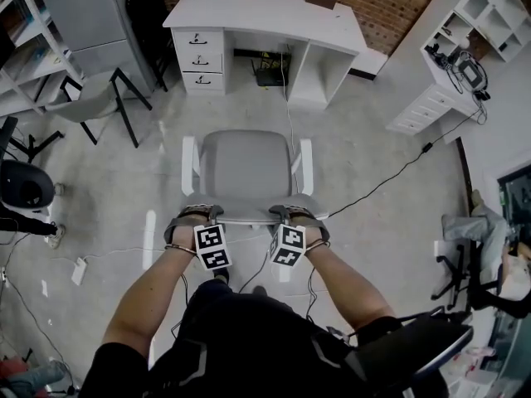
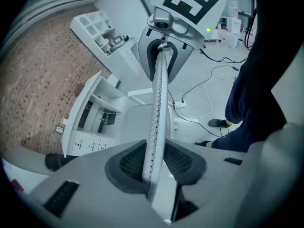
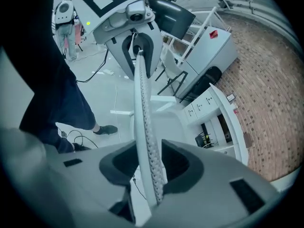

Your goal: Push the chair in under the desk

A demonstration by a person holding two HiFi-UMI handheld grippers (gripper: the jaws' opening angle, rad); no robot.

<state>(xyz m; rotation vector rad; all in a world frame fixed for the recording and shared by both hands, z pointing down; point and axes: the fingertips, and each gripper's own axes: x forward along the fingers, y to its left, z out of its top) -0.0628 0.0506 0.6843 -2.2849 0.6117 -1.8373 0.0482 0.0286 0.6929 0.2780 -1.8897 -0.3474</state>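
Bare floor (image 1: 241,110) open from chair (image 1: 246,168) to desk (image 1: 265,11) at 12 o'clock. Left gripper (image 1: 197,213) and right gripper (image 1: 292,213), angled steeply down, pinching backrest (image 1: 246,214) rim.

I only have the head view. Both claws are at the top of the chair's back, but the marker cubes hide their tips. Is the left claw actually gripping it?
Observer: Yes. In the left gripper view, the left claw is shut on the top edge of the chair back, with one pad on each side.
Operator: And the right one?
Observer: Same there. In the right gripper view, the right claw is clamped on that edge too.
Operator: What is that edge like up close?
Observer: It is thin. One side is dotted with small holes and the other is smooth white.
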